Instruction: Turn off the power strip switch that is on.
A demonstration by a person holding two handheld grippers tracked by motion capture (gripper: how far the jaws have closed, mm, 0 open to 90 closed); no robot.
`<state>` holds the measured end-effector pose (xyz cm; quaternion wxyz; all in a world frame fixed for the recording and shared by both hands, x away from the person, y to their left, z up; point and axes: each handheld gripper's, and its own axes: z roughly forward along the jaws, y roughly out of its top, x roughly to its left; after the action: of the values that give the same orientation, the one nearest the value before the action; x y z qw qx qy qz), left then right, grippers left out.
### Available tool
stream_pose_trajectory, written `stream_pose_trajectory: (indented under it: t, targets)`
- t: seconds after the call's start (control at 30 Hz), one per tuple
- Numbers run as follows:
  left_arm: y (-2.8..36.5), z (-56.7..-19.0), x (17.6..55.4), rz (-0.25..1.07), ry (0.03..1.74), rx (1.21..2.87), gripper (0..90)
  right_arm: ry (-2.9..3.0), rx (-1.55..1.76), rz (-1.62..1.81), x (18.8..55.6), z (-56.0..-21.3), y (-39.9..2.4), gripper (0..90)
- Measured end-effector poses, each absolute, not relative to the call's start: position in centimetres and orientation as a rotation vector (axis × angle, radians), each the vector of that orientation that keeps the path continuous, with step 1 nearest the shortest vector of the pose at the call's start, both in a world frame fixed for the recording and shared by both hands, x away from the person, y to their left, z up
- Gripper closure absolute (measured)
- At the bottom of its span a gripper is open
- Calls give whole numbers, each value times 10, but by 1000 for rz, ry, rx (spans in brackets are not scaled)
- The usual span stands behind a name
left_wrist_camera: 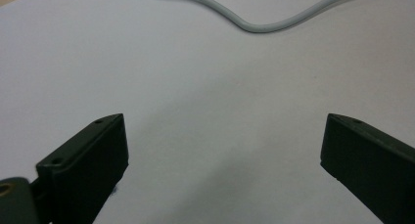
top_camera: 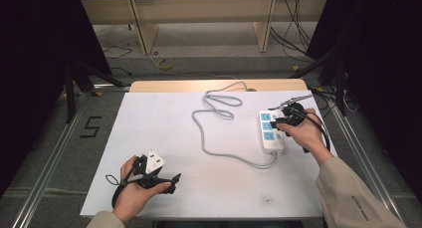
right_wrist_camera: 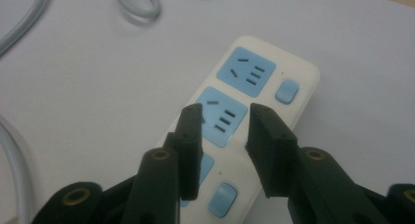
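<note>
Right tool (top_camera: 281, 119) hovers over the power strip (top_camera: 270, 132); left tool (top_camera: 166, 184) rests apart.

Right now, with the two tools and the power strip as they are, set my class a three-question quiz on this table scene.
1. True or false: the left tool has a wide gap between its jaws and nothing in it.
2. What does the right tool hover over? A) the grey cord B) the power strip C) bare table
3. Fill in: the sockets on the strip are coloured ____.

Key
1. True; the white table lies bare between the jaws.
2. B; its jaws sit above the middle socket of the power strip, parted, gripping nothing. The grey cord loops away to the left in the high view.
3. Blue.
</note>
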<state>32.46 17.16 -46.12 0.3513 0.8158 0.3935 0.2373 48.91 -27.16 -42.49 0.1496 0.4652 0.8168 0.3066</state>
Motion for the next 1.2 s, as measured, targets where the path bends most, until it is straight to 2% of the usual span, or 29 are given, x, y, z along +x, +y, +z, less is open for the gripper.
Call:
stream_pose_trajectory:
  t: [0.8,1.2]
  targets:
    - [172,-461,324,618,1024,2105,33,2336,1216,1031,452,-416,-273,524]
    - [171,-461,324,617,1026,2102,35,2376,1153,1068,427,-420,-275,417]
